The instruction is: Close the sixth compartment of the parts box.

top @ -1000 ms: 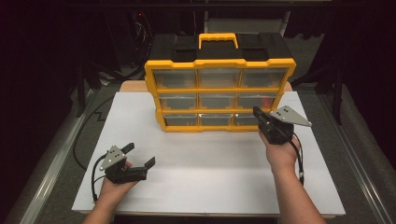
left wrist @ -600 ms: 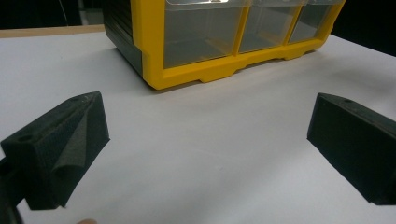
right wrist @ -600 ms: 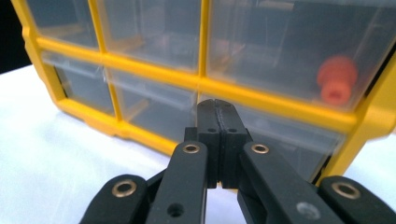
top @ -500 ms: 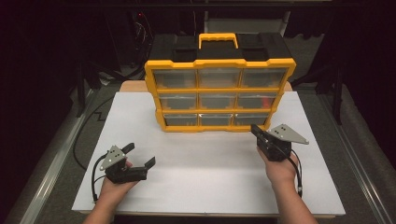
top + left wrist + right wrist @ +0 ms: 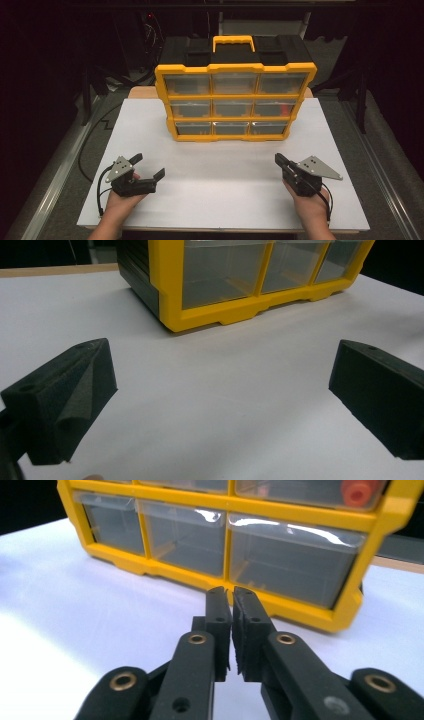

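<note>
The yellow plastic organiser box with clear drawers [image 5: 235, 102] stands at the far middle of the white worktop [image 5: 225, 185]. The right gripper [image 5: 231, 596], nearly closed and empty, should open before reaching a drawer; the left gripper [image 5: 220, 390] rests wide open, near left.

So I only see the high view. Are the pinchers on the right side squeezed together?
Observer: Yes. In the right gripper view the right gripper has its jaws almost touching, with nothing between them.
Operator: What's the orange thing in that box?
Observer: A round orange part sits in the middle-row drawer at the right end of the yellow organizer; it's too blurred to name.
Operator: And the other pinchers?
Observer: In the left gripper view the left gripper is wide open, with bare white table between its jaws.
</note>
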Tool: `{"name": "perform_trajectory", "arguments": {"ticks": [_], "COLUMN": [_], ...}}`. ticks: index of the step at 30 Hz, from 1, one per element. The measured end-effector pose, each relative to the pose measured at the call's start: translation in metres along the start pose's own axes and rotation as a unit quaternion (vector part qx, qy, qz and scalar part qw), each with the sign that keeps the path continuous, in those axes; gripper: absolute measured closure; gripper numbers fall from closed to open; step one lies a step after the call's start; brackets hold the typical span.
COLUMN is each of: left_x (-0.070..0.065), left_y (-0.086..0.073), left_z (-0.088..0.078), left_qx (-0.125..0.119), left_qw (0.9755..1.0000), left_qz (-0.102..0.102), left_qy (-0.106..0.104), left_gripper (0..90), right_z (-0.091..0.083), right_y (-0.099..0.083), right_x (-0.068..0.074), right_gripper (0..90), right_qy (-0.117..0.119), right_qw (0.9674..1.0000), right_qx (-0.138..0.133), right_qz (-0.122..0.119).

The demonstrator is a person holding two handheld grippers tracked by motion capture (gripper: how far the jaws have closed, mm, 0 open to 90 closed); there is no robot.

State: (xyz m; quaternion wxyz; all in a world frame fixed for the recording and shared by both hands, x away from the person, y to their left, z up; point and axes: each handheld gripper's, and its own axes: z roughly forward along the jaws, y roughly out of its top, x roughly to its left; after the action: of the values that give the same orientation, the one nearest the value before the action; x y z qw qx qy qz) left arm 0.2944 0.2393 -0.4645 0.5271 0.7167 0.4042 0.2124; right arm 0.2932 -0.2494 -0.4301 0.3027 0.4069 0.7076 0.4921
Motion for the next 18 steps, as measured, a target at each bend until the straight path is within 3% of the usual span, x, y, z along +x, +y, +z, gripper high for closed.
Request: {"name": "perform_trajectory", "arguments": {"ticks": [4, 8, 18], "left_x": [-0.001, -0.003, -0.004], "left_y": [0.0, 0.0, 0.0], "left_z": [-0.001, -0.001, 0.0], "left_qx": [0.003, 0.004, 0.007], "left_qw": [1.0, 1.0, 1.0], "left_qz": [0.001, 0.004, 0.005], "left_qy": [-0.001, -0.002, -0.001], "left_gripper": [0.3, 0.2, 0.2], "right_z": [-0.009, -0.003, 0.005], "right_y": [-0.016, -0.024, -0.024], "right_x": [-0.003, -0.006, -0.012], "right_gripper": [79.2, 68.5, 28.2], "right_qy": [-0.004, -0.002, 0.019], "right_qw": [1.0, 0.9996, 0.9993], "right_qx": [0.003, 0.027, 0.027], "right_qz": [-0.008, -0.004, 0.017]}}
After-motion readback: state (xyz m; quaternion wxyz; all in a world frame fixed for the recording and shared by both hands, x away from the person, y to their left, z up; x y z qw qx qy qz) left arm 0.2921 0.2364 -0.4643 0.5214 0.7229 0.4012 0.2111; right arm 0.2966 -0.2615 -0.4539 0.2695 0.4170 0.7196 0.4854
